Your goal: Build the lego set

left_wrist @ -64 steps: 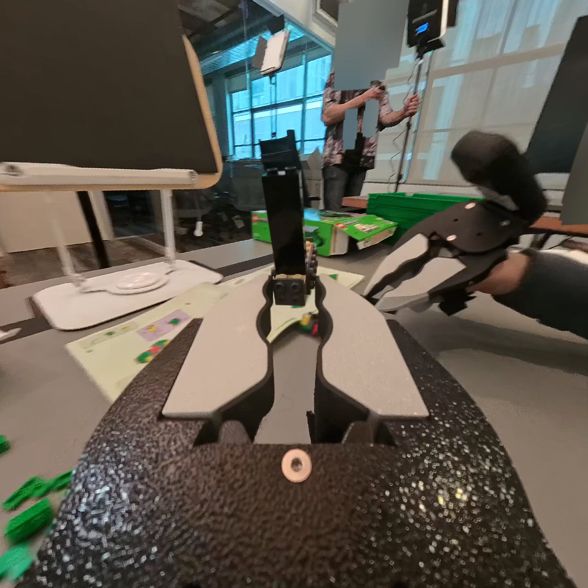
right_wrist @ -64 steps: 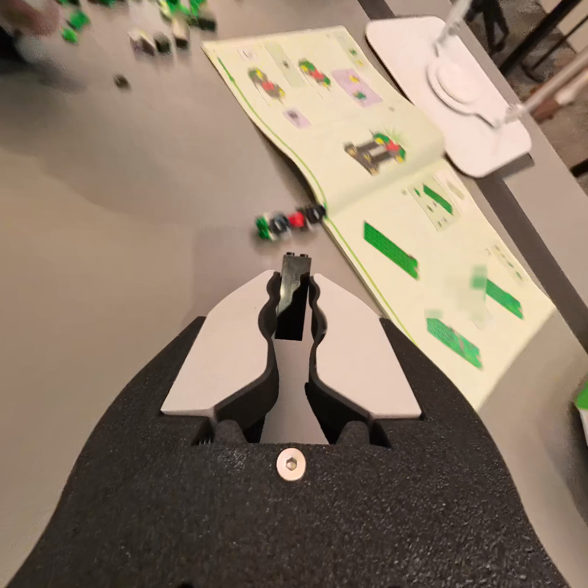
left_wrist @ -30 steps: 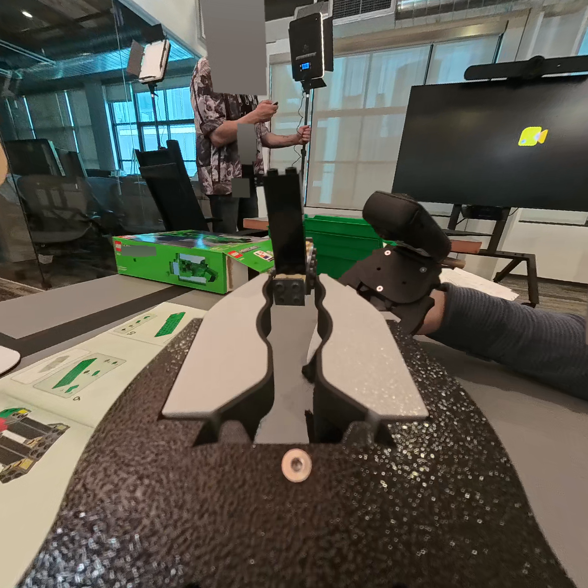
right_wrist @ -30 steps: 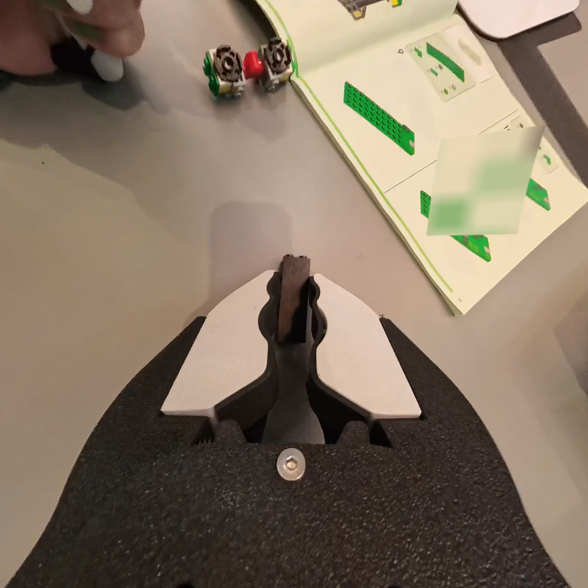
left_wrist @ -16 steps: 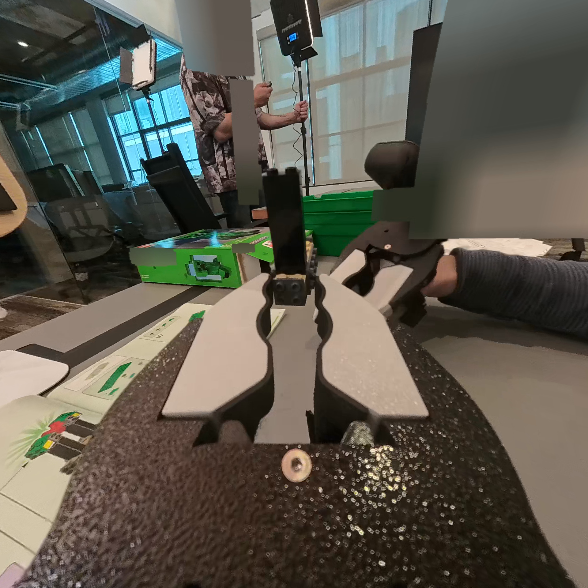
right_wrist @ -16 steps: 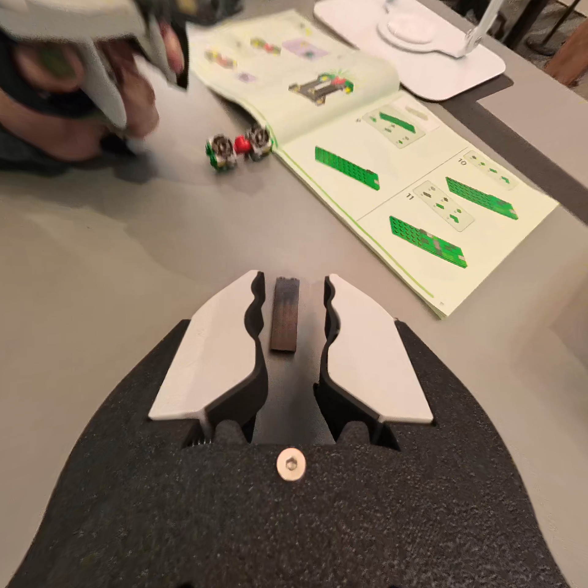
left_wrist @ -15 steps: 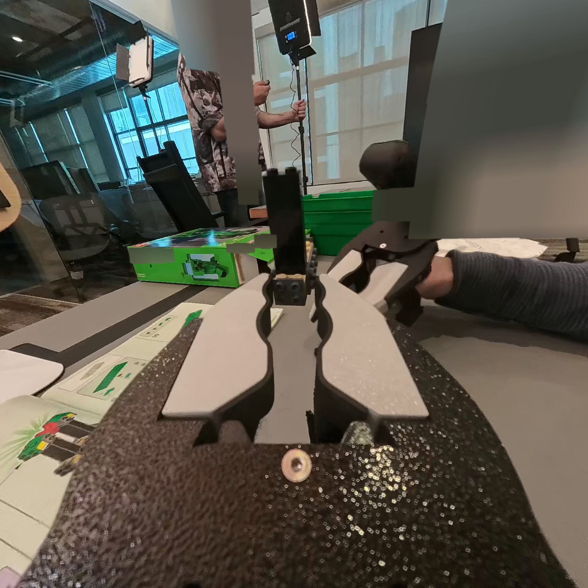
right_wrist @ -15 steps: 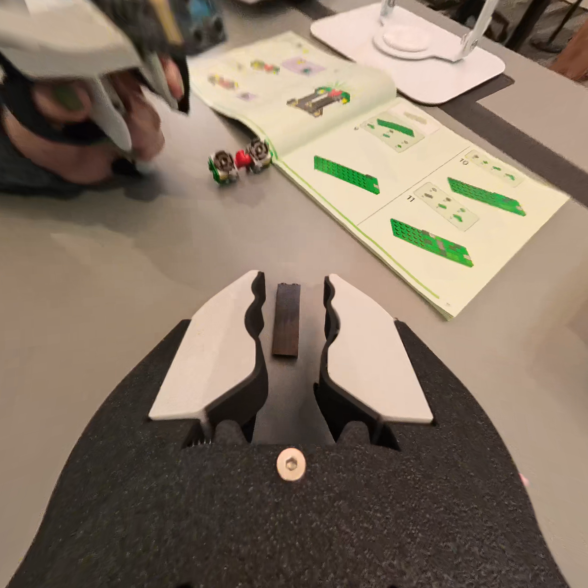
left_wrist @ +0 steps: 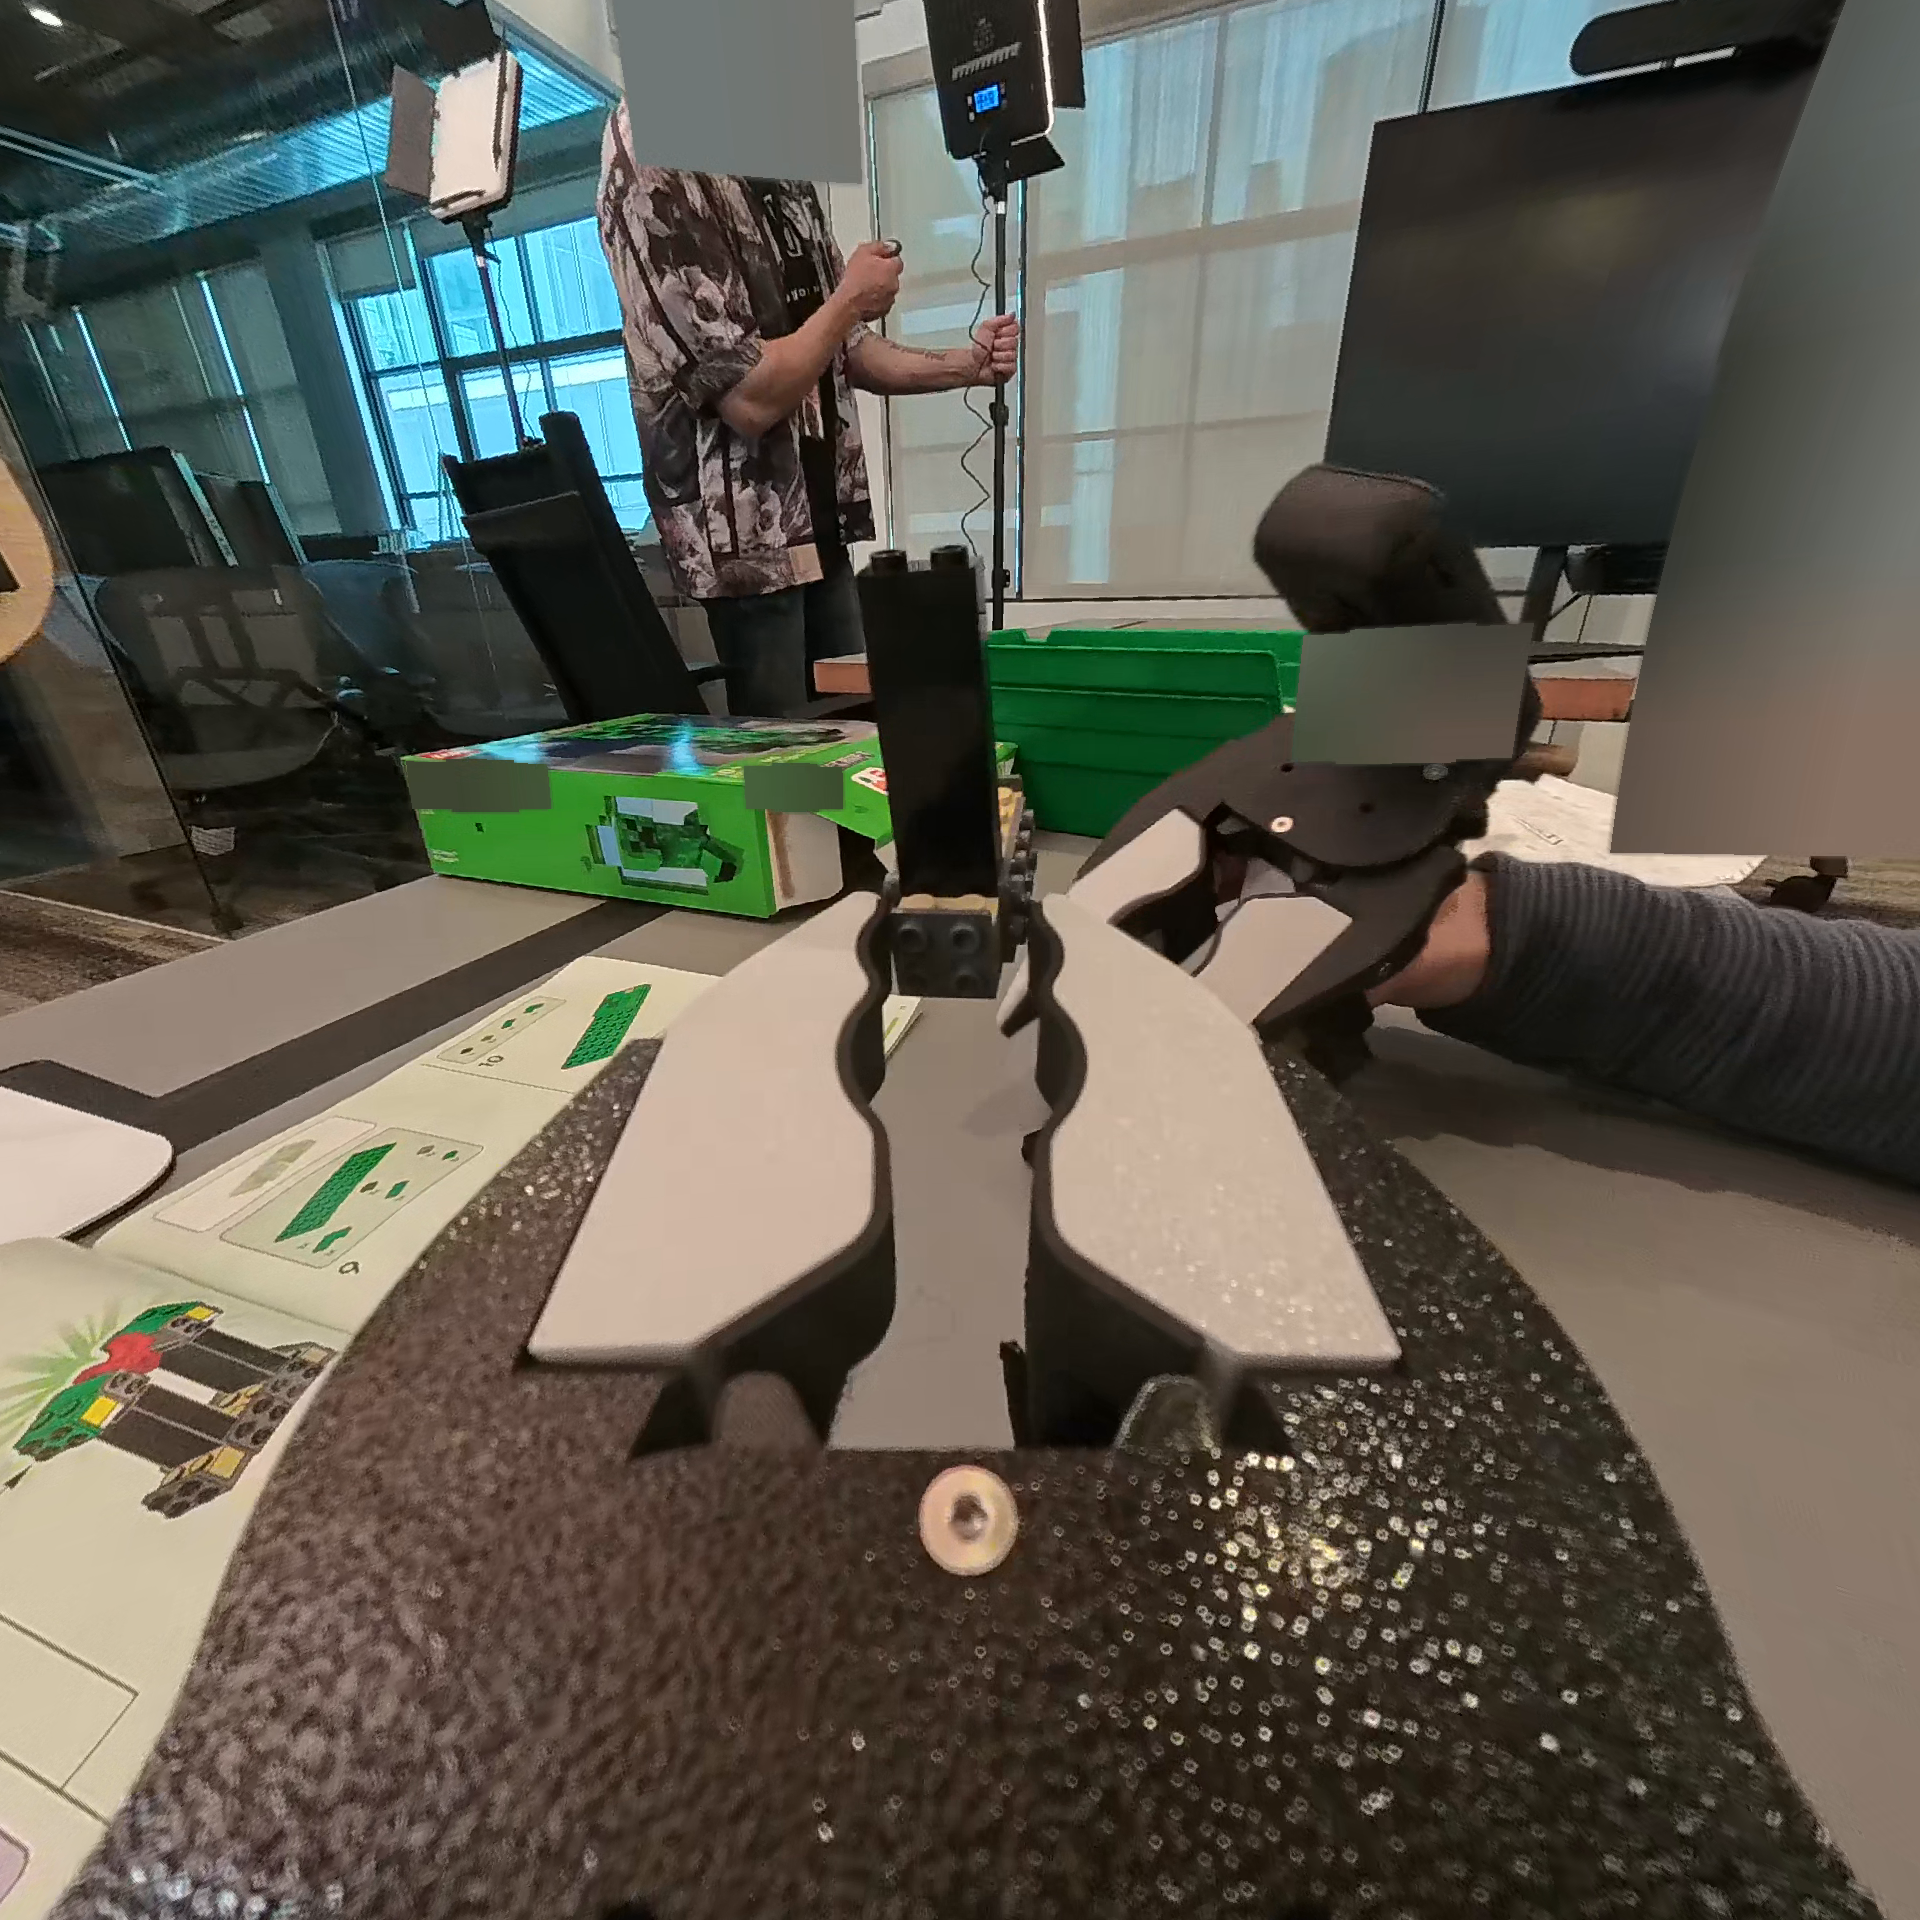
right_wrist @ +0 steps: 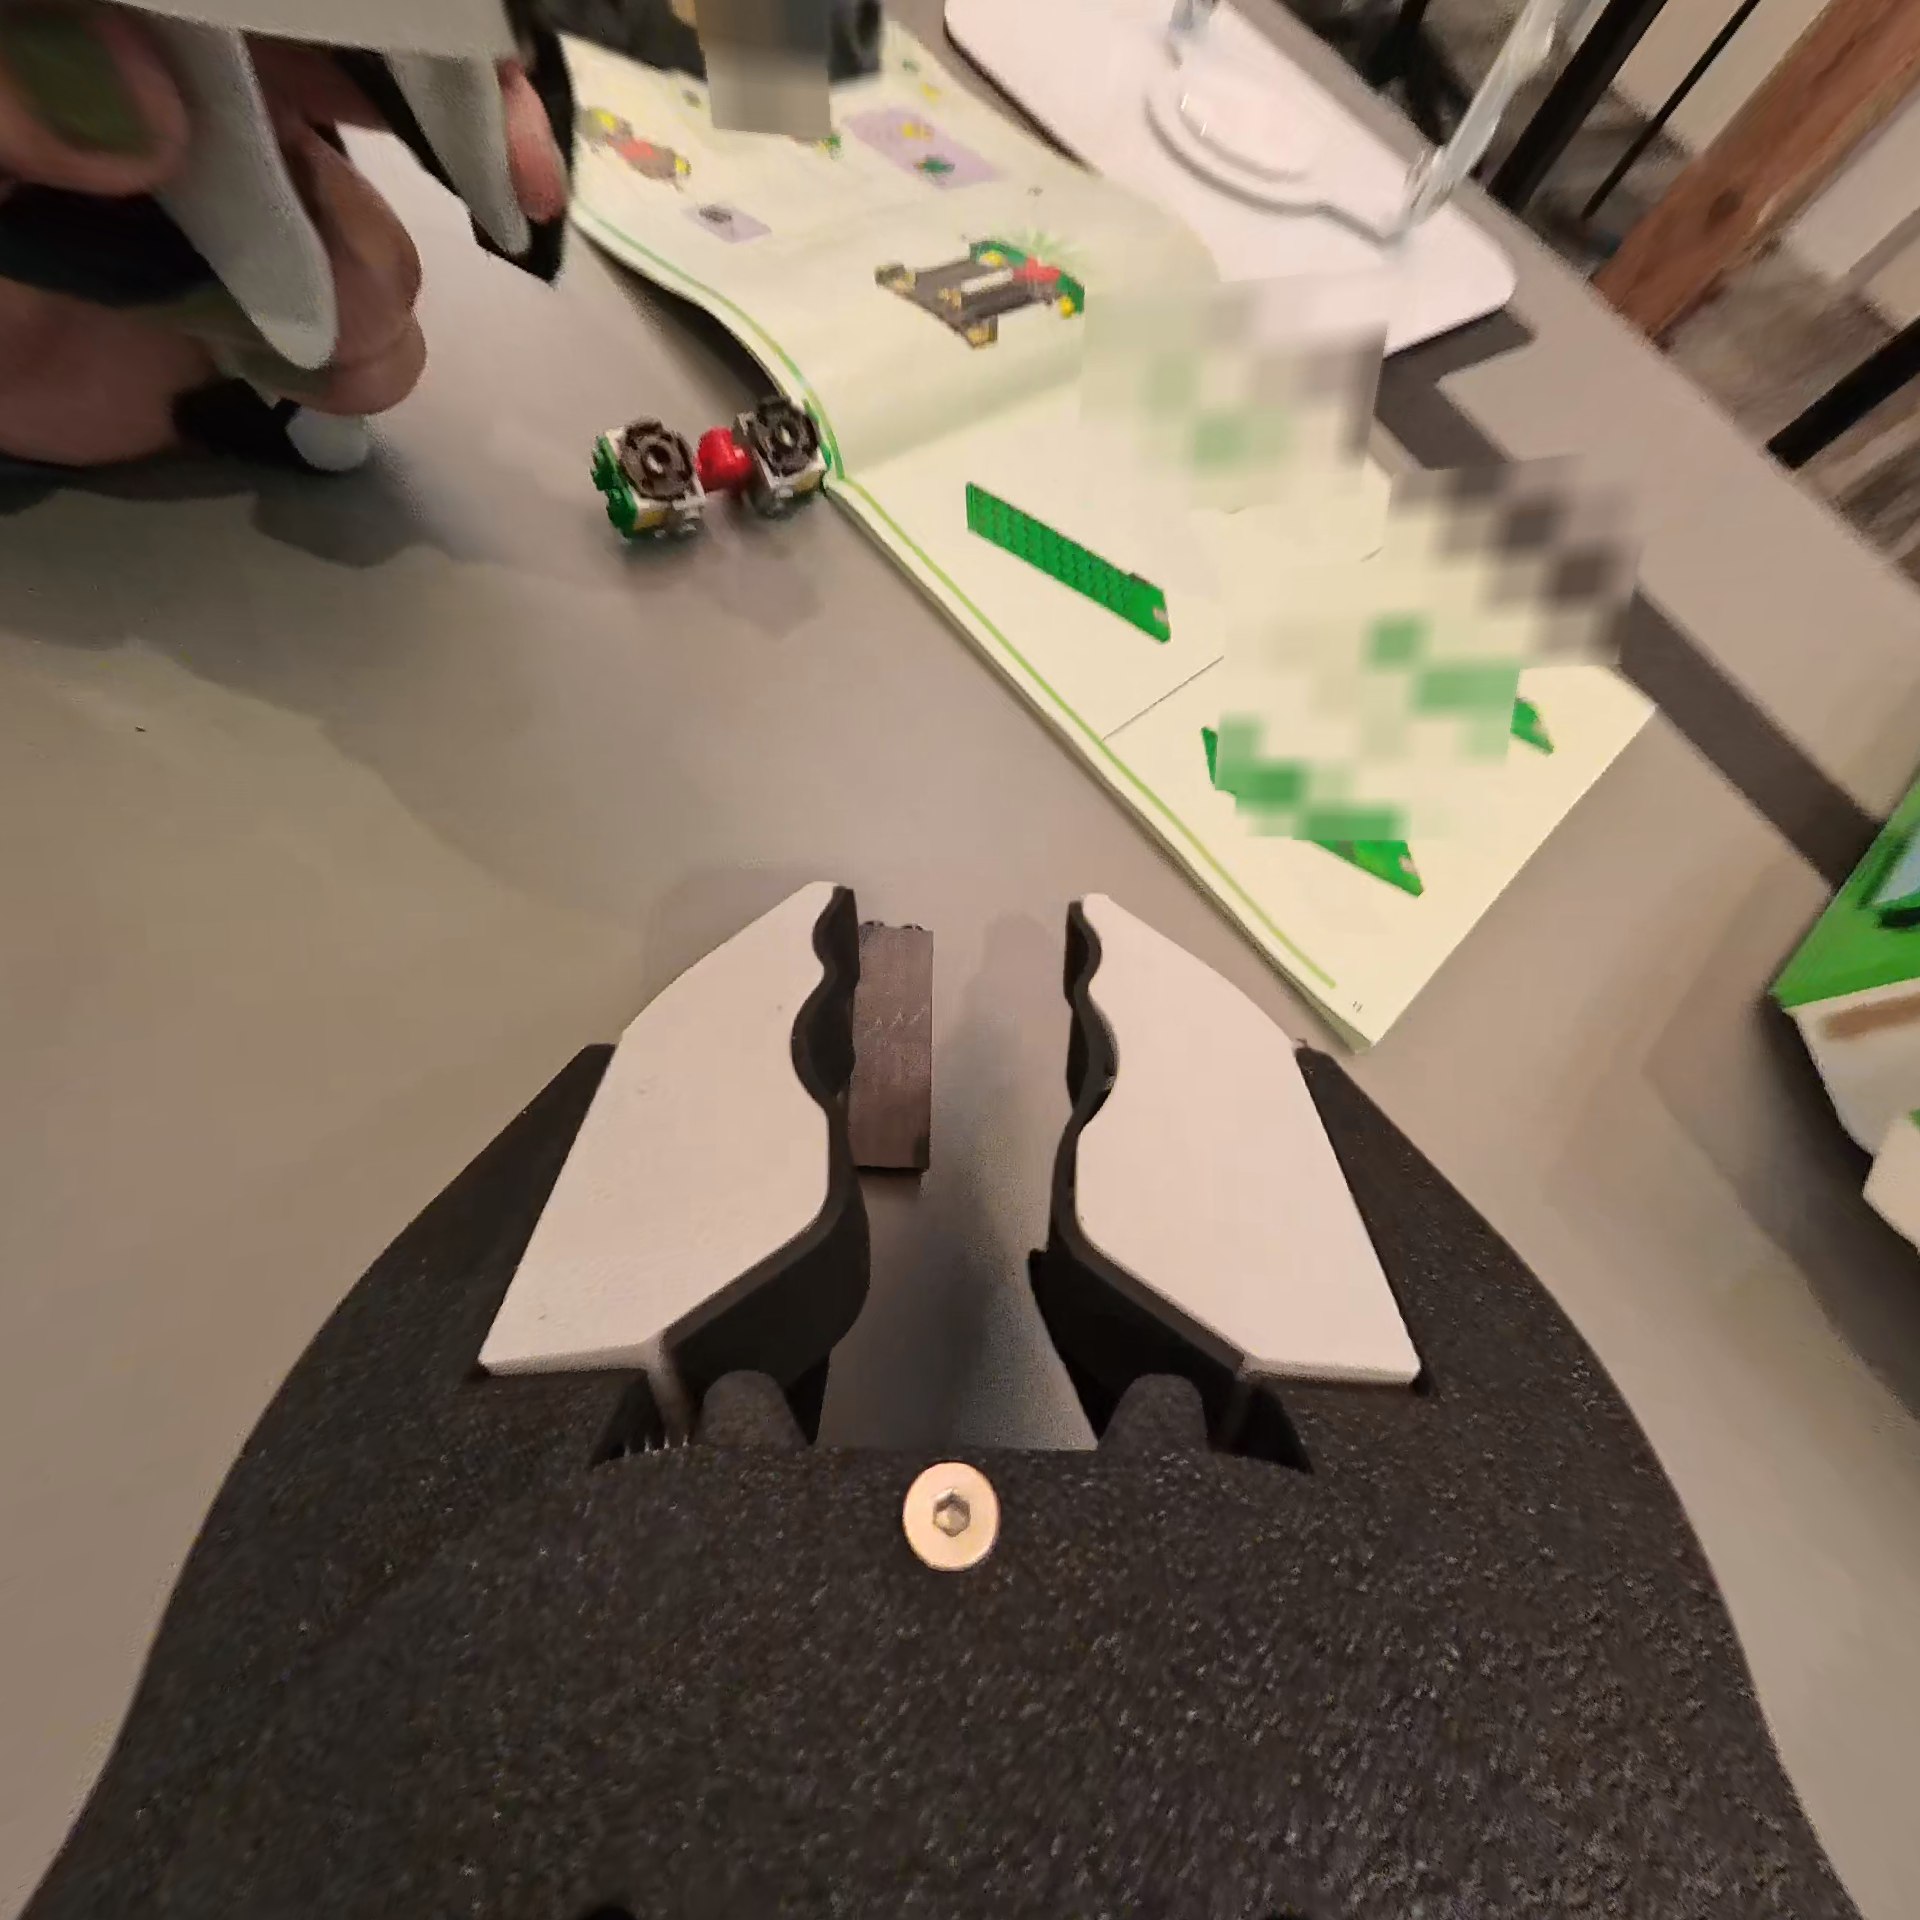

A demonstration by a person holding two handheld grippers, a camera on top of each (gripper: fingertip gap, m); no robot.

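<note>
- Grey pads of the left tongs [left_wrist: 951, 940] are clenched on a small dark studded block at the foot of a tall black lego column [left_wrist: 928, 727], which stands upright from their tips with two studs on top.
- Grey surface [right_wrist: 312, 831] lies under both tools; the right tongs [right_wrist: 951, 935] are released, jaws well apart, tips low over it.
- Between those jaws a short dark brick [right_wrist: 891, 1049] lies flat on the surface, touching or just beside the inner face of the left-hand finger and clear of the other.
- Beyond it an open instruction booklet [right_wrist: 997, 582] is spread toward the surface's far right edge, one corner near the right tongs.
- Just beside the booklet's near page edge sits a small lego assembly [right_wrist: 712, 473]: two dark round-faced blocks joined by a red piece, with green on one end.
- In the left wrist view, the right tongs [left_wrist: 1174, 925] show farther off with spread jaws, held by a hand [left_wrist: 1444, 940] in a dark ribbed sleeve.
- Farther back a green set box [left_wrist: 623, 810] lies on the surface, with green bins [left_wrist: 1132, 727] behind it.
- At the back, a person [left_wrist: 769, 395] stands holding a light stand.
</note>
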